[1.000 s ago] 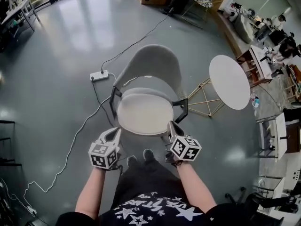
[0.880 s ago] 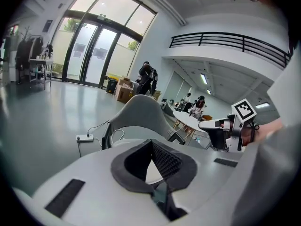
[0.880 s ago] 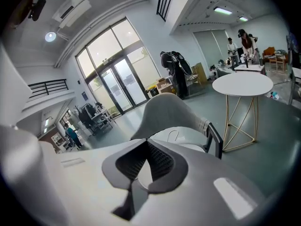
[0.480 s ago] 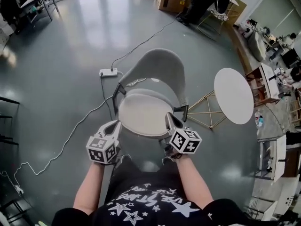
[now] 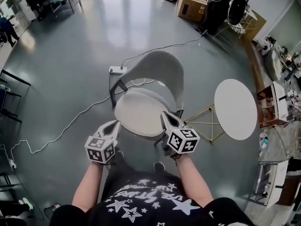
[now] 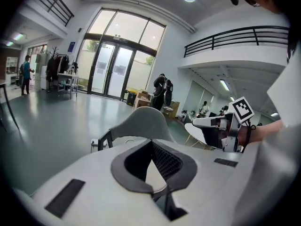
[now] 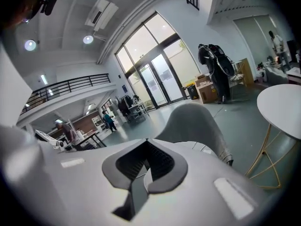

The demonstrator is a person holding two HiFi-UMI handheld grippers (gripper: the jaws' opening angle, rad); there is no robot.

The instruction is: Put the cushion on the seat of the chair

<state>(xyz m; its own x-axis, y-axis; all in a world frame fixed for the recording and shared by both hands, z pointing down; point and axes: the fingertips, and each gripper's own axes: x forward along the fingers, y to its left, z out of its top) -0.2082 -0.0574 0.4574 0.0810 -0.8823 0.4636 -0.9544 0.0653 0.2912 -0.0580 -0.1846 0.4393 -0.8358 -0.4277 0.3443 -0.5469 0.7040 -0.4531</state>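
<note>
A grey shell chair (image 5: 157, 72) stands in front of me, and a round off-white cushion (image 5: 138, 112) lies flat on its seat. My left gripper (image 5: 115, 124) hovers at the cushion's front left edge. My right gripper (image 5: 164, 115) hovers at its front right edge. Both have their jaws shut with nothing between them. The left gripper view looks over the shut left gripper (image 6: 151, 142) to the chair's backrest (image 6: 141, 124) and the right gripper (image 6: 211, 124). In the right gripper view, that backrest (image 7: 193, 124) rises behind the shut right gripper (image 7: 146, 142).
A round white table (image 5: 235, 108) on gold wire legs stands close to the chair's right. A power strip (image 5: 115, 69) and its cable lie on the grey floor behind the chair. Cardboard boxes (image 5: 193, 6) and desks line the room's edges.
Both grippers have lifted a little and stayed shut at the front of the seat. The cushion has kept its place on the chair. The head view has swung slightly.
</note>
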